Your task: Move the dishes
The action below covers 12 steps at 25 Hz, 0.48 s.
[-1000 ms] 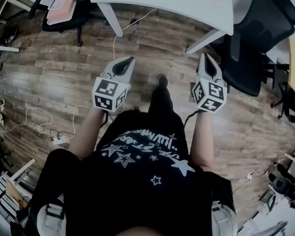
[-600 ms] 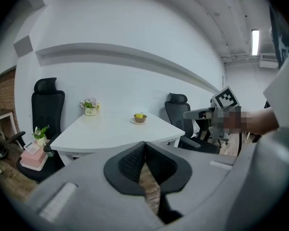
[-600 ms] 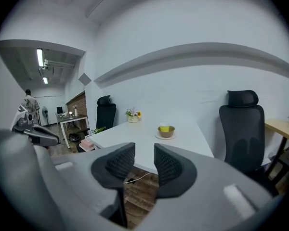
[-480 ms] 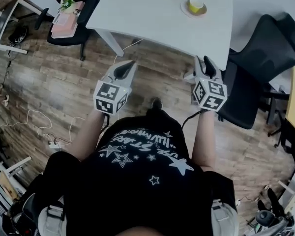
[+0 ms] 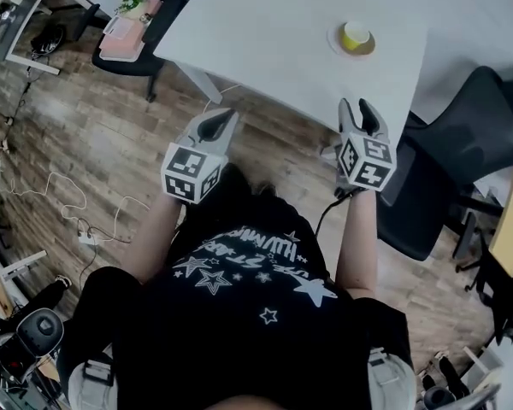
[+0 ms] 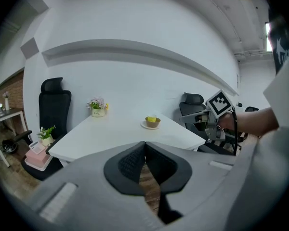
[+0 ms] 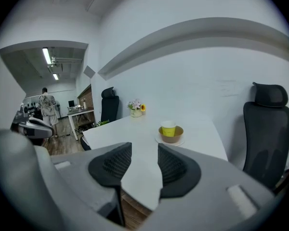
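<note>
I see a white surface on a wood floor, a black chair just right of it, and a small flowerpot at its far edge.

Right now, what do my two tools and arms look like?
The left tool and right tool are pale grey shells with dark ribbed pads, each carrying a white cube of black square markers. A black cable trails from the right one. Arms are bare below a black star-printed T-shirt.
</note>
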Available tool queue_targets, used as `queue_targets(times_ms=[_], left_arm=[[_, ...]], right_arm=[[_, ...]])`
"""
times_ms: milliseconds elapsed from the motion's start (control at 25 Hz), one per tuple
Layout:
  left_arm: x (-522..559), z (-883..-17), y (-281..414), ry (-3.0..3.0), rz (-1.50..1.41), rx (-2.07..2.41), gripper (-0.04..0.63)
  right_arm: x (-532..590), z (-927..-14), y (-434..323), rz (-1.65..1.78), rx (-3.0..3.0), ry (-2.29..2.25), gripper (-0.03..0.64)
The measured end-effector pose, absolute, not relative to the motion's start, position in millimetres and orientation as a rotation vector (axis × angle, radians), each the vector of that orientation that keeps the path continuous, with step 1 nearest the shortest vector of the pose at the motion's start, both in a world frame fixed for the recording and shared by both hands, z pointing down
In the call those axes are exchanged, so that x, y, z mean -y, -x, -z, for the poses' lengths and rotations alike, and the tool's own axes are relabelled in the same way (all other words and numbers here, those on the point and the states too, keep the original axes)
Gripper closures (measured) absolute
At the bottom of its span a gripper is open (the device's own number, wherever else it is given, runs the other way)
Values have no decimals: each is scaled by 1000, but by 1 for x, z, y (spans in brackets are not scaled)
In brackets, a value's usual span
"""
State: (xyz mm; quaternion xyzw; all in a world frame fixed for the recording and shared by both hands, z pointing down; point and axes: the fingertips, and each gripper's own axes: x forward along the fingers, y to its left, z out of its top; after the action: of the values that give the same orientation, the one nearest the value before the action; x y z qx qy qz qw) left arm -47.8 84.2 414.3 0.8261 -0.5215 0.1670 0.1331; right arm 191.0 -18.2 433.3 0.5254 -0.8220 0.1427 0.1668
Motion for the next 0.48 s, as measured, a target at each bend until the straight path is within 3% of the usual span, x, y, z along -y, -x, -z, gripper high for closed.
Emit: queue_targets(times_ms=[480], left_arm=[[31, -431, 60, -2474, -506, 1355, 584]], right_arm=[[114, -435, -170, -240, 2167, -1494, 442]])
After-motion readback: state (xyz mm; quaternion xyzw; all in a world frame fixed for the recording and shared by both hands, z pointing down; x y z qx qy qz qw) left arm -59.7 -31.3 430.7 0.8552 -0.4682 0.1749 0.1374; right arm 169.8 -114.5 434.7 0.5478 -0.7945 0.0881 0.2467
